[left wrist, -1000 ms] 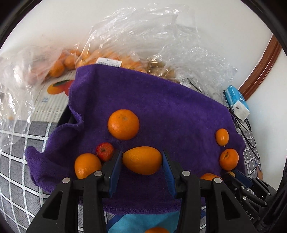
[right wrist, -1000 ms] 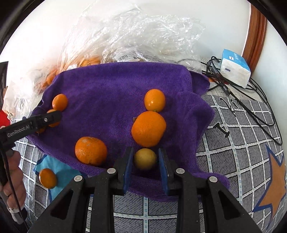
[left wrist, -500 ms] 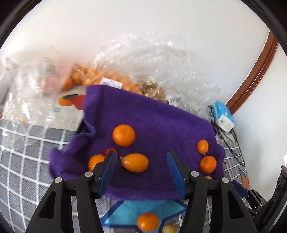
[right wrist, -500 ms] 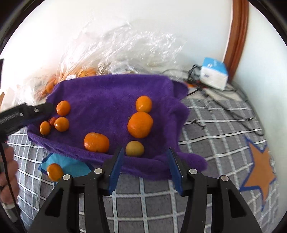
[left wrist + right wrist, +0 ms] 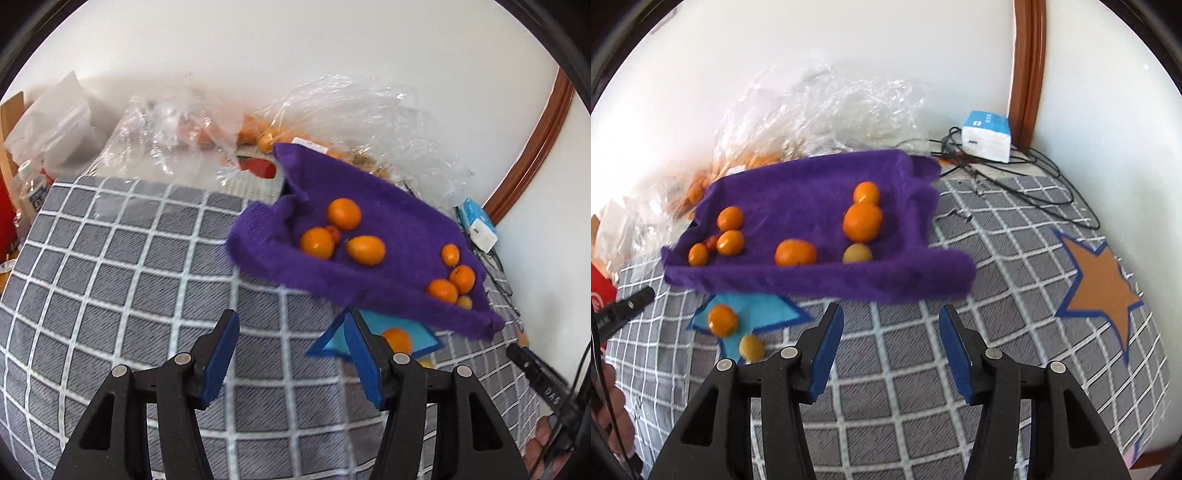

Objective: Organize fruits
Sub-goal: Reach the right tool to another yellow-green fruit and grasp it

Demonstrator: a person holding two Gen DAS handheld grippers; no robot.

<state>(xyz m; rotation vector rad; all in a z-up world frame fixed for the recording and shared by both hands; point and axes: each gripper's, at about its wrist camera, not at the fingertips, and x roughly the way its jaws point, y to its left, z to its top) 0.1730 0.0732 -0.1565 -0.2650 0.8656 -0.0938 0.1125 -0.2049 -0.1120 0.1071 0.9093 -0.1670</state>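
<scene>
Both the left gripper (image 5: 291,354) and right gripper (image 5: 891,349) hang released over the checked cloth (image 5: 1015,258), jaws just widened, nothing between them. The fruits (image 5: 862,221) lie on the purple towel (image 5: 798,192), mid-frame.

Both wrist views angled down from near, sharing purple towel (image 5: 388,221) (image 5: 812,184) on checkered cloth (image 5: 110,277) (image 5: 997,277).

Floor cover: you see a grey mat (image 5: 960,369) with white squares.
Stars: a blue star (image 5: 764,308) and an orange star (image 5: 1102,288) are printed on it.
Cloth: your purple towel (image 5: 812,280) lies on the mat.
Loose fruit: one orange (image 5: 722,320) and one small yellow fruit (image 5: 751,347) sit on the blue star.
Far side: see-through bags (image 5: 827,110), a blue-white box (image 5: 986,138) and black cables (image 5: 1034,177).
</scene>
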